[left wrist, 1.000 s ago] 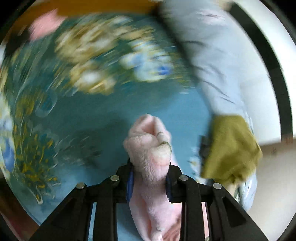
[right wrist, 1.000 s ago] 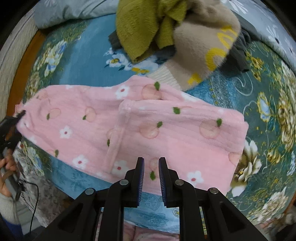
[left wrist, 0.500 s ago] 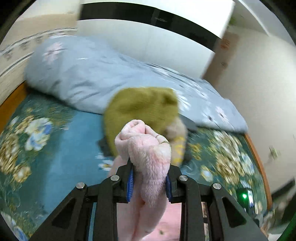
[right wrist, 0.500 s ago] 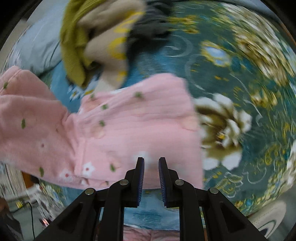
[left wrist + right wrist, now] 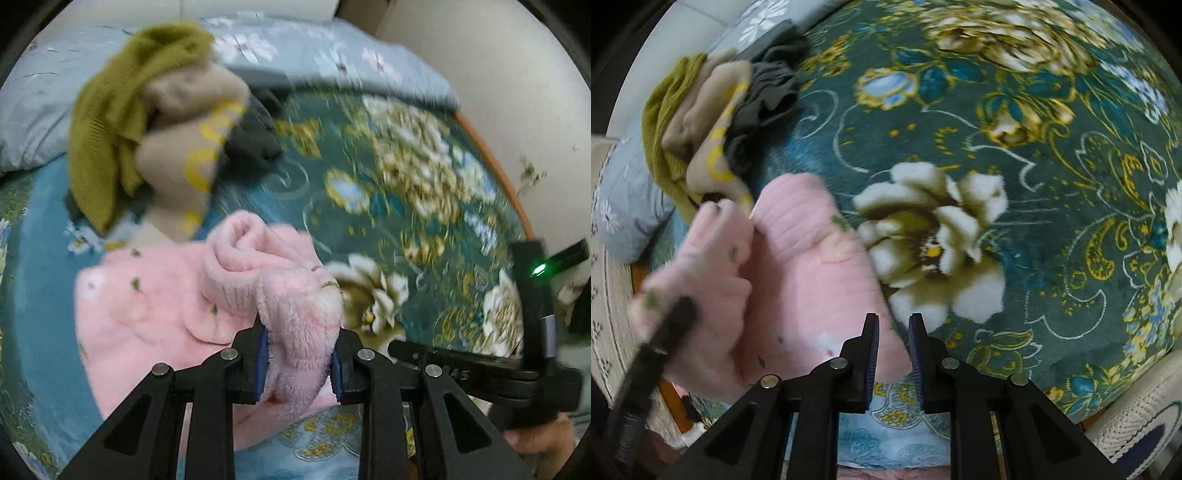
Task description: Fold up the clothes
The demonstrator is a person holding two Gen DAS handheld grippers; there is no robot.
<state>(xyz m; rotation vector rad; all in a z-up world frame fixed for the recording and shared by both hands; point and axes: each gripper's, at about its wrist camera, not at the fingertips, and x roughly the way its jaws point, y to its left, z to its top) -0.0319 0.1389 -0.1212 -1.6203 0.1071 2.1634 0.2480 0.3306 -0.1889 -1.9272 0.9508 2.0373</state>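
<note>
pink fleece garment (image 5: 155, 317) lies part-folded on the floral bed (image 5: 424, 192), one bunched edge clamped in the left tongs (image 5: 298, 363), likely to carry it across as a fold. right tongs (image 5: 893, 363), slightly parted, grip nothing, seemingly over its corner; unfolded pile (image 5: 701, 122) sits beyond.

The pile (image 5: 159, 122) of olive, tan and dark clothes is smeared by motion blur, so its yellow print is unreadable. The pink garment (image 5: 812, 280) runs under the right gripper (image 5: 893, 356); perhaps its corner is pinched there. The left gripper (image 5: 661, 354) shows only as a dark streak.
</note>
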